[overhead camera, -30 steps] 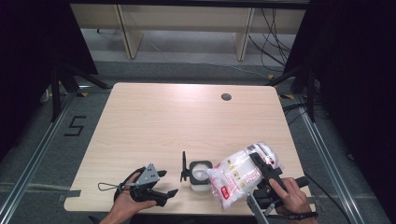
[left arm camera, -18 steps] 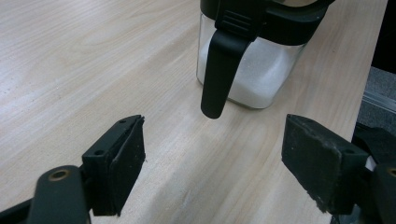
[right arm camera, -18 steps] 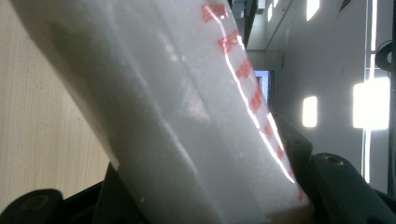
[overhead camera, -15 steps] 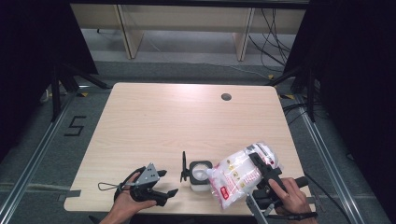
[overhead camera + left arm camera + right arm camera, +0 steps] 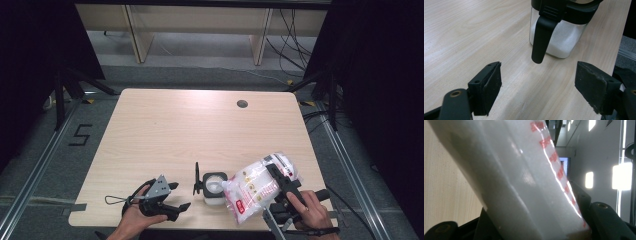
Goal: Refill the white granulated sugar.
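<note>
Pouring looks like the step in hand here imo: right gripper (image 5: 278, 181) is clamped on a white bag (image 5: 256, 186) w/ red print, tipped over the open jar (image 5: 214, 188), which sits near the front edge of the table (image 5: 165, 130). Bag's low end hangs right over the jar mouth, touching or nearly, can't tell. Jar's already got white grains in it and its black lid (image 5: 196, 179) stands flipped up on the jar's left. Left gripper (image 5: 172, 196) sits left of the jar, jaws wide apart w/ nothing between them, so nobody's steadying the jar.

Risks: bag is soft, so it could slump btwn the jaws and dump beside the jar. A nudge from the bag might also shove or tip the unheld jar. Overfill is possible too.
</note>
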The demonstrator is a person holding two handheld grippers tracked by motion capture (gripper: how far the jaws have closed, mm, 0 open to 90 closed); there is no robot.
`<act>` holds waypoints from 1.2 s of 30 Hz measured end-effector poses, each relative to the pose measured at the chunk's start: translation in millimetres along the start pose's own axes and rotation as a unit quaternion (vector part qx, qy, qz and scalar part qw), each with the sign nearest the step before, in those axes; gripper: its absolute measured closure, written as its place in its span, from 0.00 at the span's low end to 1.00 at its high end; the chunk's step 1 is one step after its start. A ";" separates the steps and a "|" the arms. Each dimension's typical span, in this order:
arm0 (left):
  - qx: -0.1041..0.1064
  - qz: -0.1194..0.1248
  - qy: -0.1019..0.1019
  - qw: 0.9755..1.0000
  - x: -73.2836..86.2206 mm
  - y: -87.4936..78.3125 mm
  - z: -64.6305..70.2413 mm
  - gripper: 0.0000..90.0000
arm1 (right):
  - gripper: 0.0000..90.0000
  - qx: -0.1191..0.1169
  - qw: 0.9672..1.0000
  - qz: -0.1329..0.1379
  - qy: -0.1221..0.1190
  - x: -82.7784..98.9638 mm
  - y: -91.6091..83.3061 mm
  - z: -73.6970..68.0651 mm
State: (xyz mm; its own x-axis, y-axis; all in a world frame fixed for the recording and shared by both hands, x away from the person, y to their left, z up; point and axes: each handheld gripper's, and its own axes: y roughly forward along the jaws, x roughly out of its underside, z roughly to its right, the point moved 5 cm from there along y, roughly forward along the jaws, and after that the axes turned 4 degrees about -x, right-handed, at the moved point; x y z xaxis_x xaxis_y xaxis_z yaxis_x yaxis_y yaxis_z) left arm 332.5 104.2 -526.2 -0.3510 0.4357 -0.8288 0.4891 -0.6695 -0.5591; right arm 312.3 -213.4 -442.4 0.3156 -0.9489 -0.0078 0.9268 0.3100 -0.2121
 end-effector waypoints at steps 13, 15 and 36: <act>-0.002 -0.001 -0.019 1.000 0.1 -0.2 1.8 0.23 | 0.57 -0.002 1.000 0.011 -0.019 -1.5 2.0 1.9; -0.003 0.001 -0.018 1.000 0.3 0.5 1.7 0.23 | 0.57 0.002 1.000 0.011 -0.017 -1.3 1.3 2.5; -0.002 0.003 -0.004 1.000 0.1 0.1 0.9 0.23 | 0.57 -0.004 1.000 0.010 -0.012 -1.4 2.1 1.9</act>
State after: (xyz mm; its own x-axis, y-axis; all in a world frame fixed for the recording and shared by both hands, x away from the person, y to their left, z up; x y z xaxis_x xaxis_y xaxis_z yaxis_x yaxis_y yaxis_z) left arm 331.9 103.7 -526.3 -0.3547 0.4265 -0.8321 0.4947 -0.6695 -0.5541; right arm 314.2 -211.3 -441.0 0.3395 -0.9405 0.0107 0.9182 0.3290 -0.2205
